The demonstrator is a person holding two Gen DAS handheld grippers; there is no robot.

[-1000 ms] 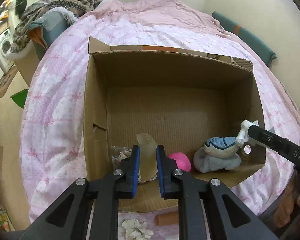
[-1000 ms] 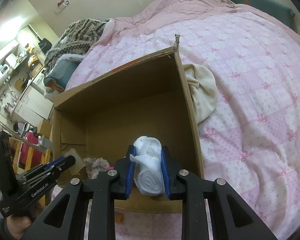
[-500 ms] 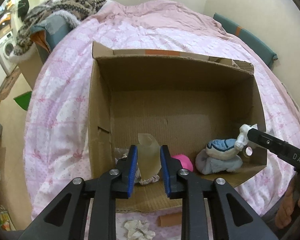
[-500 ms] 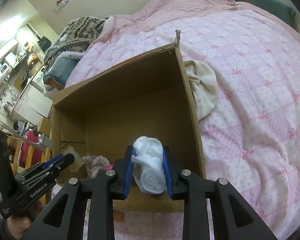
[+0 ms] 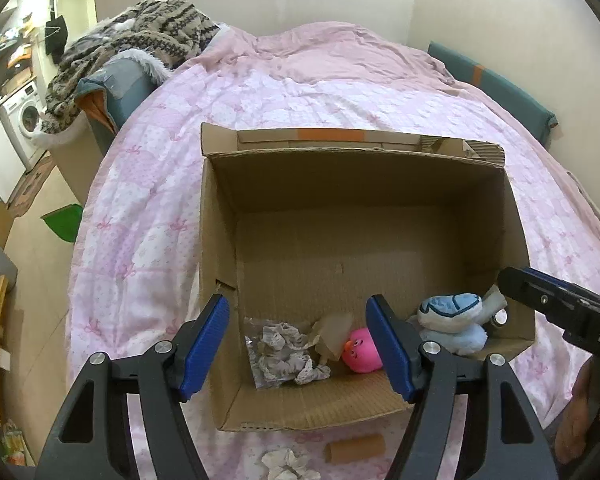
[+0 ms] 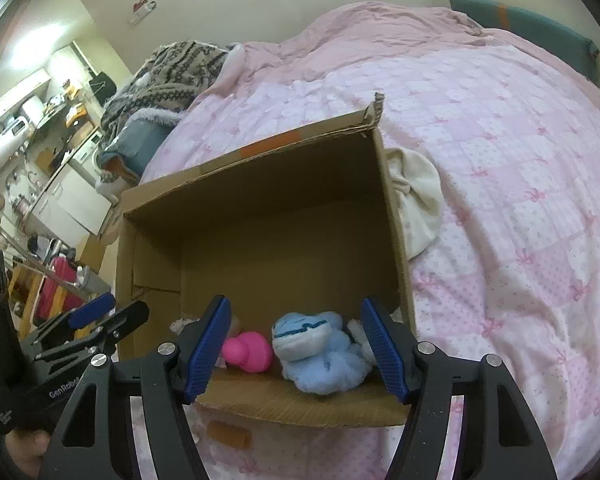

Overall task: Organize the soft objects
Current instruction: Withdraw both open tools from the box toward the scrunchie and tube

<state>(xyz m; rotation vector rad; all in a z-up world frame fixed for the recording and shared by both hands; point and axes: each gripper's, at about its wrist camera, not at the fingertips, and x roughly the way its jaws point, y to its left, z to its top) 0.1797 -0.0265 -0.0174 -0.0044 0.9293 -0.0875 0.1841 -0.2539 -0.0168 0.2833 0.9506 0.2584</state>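
An open cardboard box (image 5: 340,184) stands on the pink bed. Along its near side lie a crumpled lace cloth (image 5: 284,350), a tan piece (image 5: 334,334), a pink plush (image 5: 364,354) and a light blue plush (image 5: 452,320). My left gripper (image 5: 296,308) hangs over the box's near left corner, its jaws opening with nothing between the pads. My right gripper (image 6: 296,308) hangs over the near right corner, jaws opening too, empty, above the blue plush (image 6: 316,348) and the pink plush (image 6: 248,350). A white roll (image 6: 356,326) lies against the blue plush, partly hidden.
A cream cloth (image 6: 416,200) lies on the bed against the box's right wall. In front of the box lie a cardboard tube (image 5: 356,448) and a crumpled white cloth (image 5: 286,462). A patterned blanket (image 5: 140,36) is heaped at the bed's far left.
Both grippers have opened. The left one let go of the tan piece, which now lies in the box. The right one let go of the white roll, which dropped beside the blue plush.
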